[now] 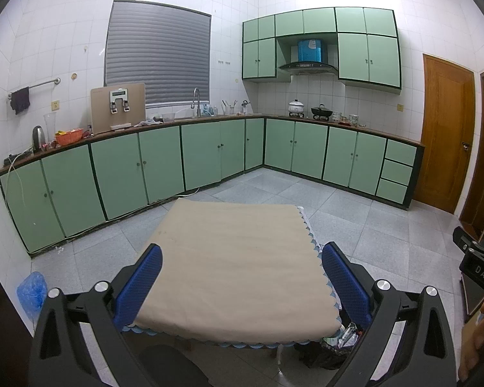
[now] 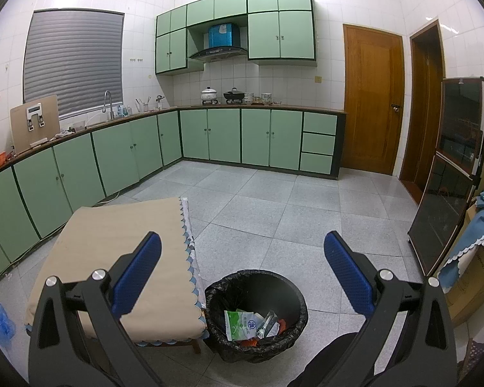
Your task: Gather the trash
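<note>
We hold both the left gripper (image 1: 242,274) and right gripper (image 2: 242,272) spread, carrying nothing. Trash (image 2: 253,324) lies in the bin (image 2: 293,290) beside the bare worktop (image 1: 235,251); collection seems nearly finished.

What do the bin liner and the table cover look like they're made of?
Bin liner: thin black plastic film, judging by its glossy crinkles where it folds over the rim of the trash bin. Table cover: probably matte beige woven cloth, showing soft creases, no shine, and a scalloped blue-edged hem.
</note>
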